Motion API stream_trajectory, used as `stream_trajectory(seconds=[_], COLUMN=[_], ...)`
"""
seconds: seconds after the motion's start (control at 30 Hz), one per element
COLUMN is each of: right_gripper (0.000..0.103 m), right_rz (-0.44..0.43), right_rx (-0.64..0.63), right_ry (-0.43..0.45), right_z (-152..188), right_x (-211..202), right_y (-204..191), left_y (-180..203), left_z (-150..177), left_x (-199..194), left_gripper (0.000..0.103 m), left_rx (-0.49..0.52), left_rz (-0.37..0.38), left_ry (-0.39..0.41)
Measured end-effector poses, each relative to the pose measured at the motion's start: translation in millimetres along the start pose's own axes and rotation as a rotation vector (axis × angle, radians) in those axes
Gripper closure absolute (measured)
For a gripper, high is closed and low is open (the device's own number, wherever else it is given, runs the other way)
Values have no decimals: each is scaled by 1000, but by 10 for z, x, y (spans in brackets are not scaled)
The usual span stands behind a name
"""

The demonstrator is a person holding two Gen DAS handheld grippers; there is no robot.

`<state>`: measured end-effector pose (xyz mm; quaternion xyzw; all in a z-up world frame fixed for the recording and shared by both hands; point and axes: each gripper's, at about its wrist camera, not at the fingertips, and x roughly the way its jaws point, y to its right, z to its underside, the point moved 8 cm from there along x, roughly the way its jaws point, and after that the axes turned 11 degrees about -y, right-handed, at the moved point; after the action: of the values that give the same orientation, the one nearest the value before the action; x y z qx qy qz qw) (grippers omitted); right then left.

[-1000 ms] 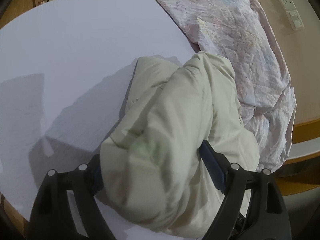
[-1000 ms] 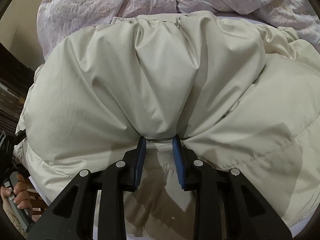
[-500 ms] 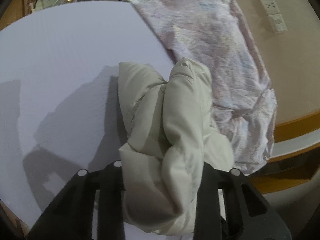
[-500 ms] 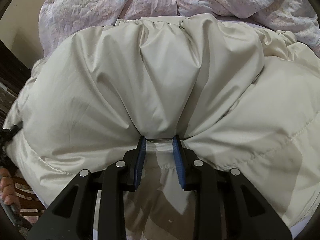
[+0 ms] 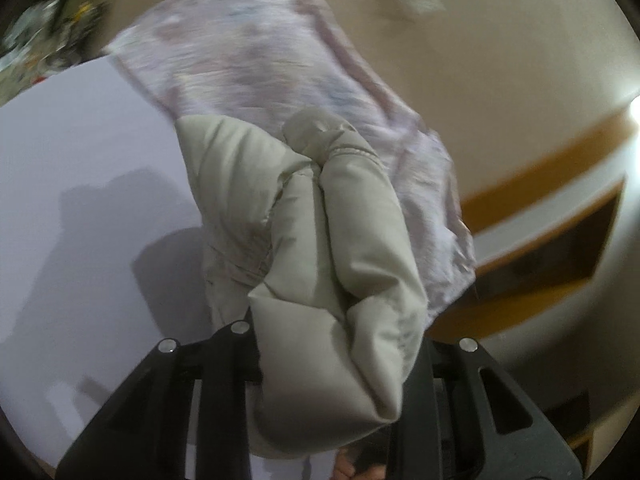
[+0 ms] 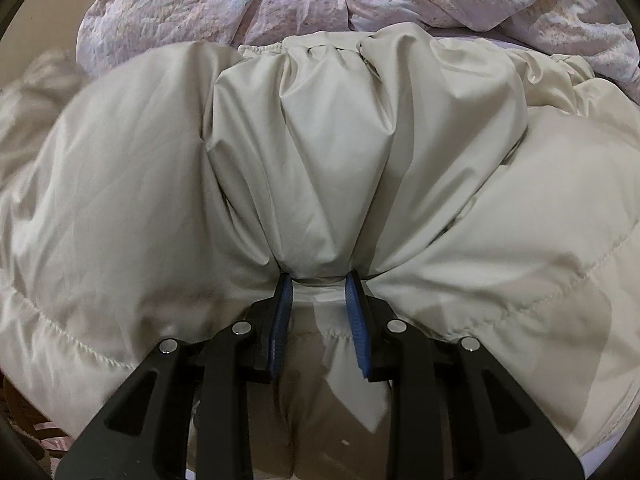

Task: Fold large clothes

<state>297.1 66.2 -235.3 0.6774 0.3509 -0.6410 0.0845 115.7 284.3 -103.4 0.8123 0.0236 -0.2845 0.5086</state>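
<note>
My left gripper has risen since a second ago, its jaws having just closed on a bunched sleeve of the cream puffer jacket, now lifted off the white table. The rest of the jacket sprawls across the right view, with the pale floral sheet crumpled at twelve o'clock behind it. My right gripper is clamped on a gathered fold of the jacket at six o'clock, blue pads pinching the fabric.
</note>
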Motion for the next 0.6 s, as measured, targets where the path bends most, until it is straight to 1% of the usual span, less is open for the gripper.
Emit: stream_trajectory(seconds=[0.13,0.33,0.43,0.47,0.6], right_gripper=[74,74,74,74,74], right_rz=[-10,-46,-92,-121,-179], right_rx=[3,4,29,43,59], right_ry=[-1,-29,-52,-52,-32], right_z=[0,-3,27,57,169], right_x=[-2,-51,-148,-207,-448], right_y=[7,79,175,231,444], left_y=[415,866,1055,1115,1361], left_z=[94,268,342,369,527], left_x=[116,379,499,544,738], left_gripper=[75,70,69,69,68], left_rx=[101,166,195,206,247], left_rz=[40,93,109,113,137], left_ry=[-34,-87,-107,-115,-159])
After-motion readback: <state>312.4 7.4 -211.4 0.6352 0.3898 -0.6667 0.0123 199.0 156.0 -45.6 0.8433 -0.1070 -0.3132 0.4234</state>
